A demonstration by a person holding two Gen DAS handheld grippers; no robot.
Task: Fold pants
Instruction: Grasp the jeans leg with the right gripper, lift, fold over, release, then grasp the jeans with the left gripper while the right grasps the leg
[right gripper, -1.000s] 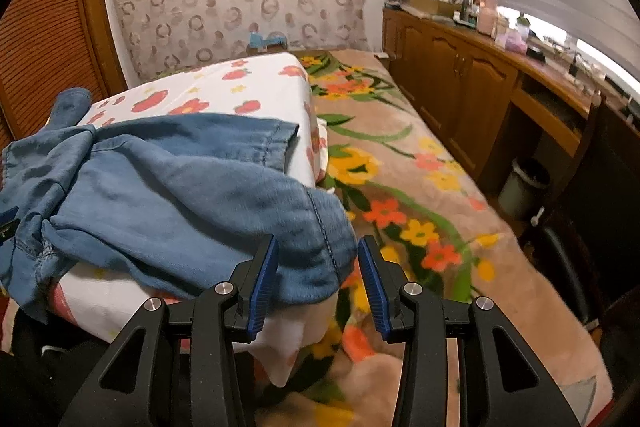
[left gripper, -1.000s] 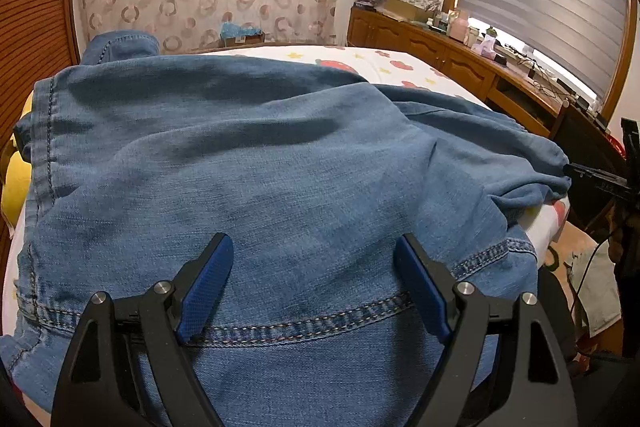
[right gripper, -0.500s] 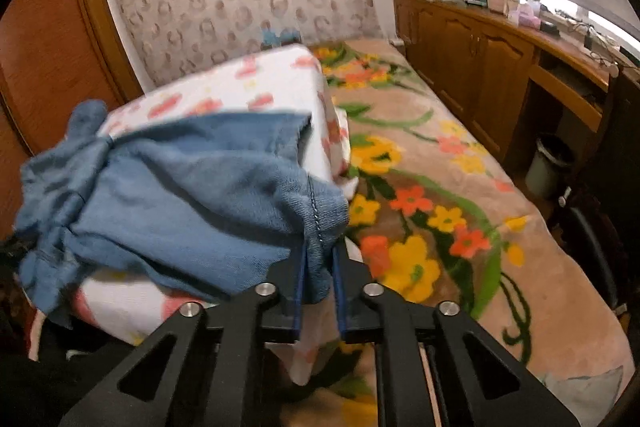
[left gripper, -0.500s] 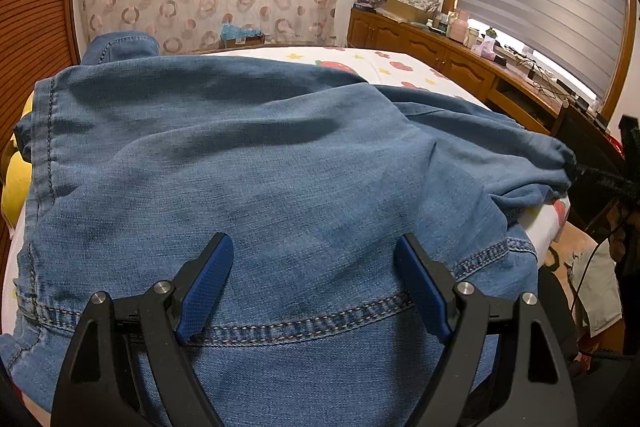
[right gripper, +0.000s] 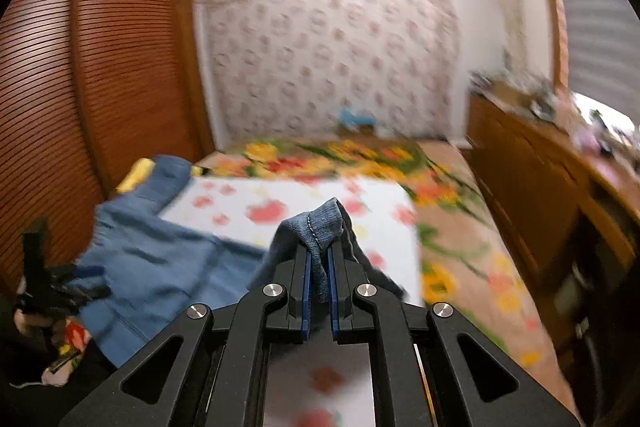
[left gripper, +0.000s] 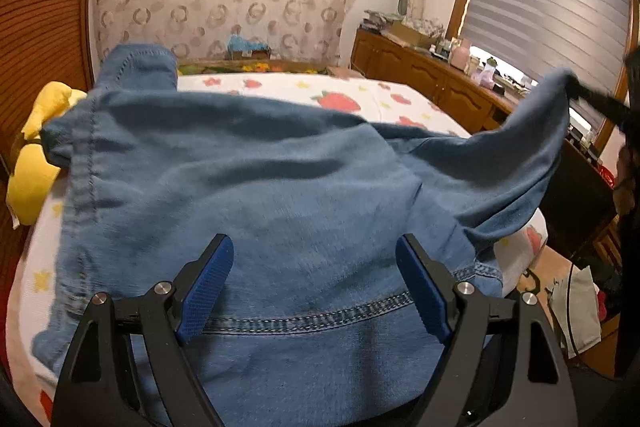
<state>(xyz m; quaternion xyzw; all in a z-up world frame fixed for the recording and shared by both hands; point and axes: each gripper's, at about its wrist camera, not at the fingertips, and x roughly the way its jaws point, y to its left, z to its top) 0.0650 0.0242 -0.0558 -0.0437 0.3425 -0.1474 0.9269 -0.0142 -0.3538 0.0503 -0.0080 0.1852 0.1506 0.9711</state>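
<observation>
Blue denim pants (left gripper: 256,187) lie spread over a white strawberry-print pad on the bed. My left gripper (left gripper: 314,283) is open, its blue pads hovering over the near stitched hem, holding nothing. My right gripper (right gripper: 319,259) is shut on a bunched corner of the pants (right gripper: 320,223) and holds it lifted above the pad. In the left wrist view that lifted corner (left gripper: 560,87) rises at the far right, pinched by the right gripper (left gripper: 592,99). The rest of the pants (right gripper: 160,267) trail down to the left.
A yellow soft toy (left gripper: 36,155) lies at the pad's left edge. A wooden sideboard (left gripper: 440,83) with clutter runs along the right wall under the blinds. A slatted wooden wardrobe (right gripper: 100,87) stands on the left. A floral blanket (right gripper: 460,219) covers the bed to the right.
My right gripper closed on the pants' corner and lifted it up and away from the pad's edge. The left gripper stayed open over the hem.
</observation>
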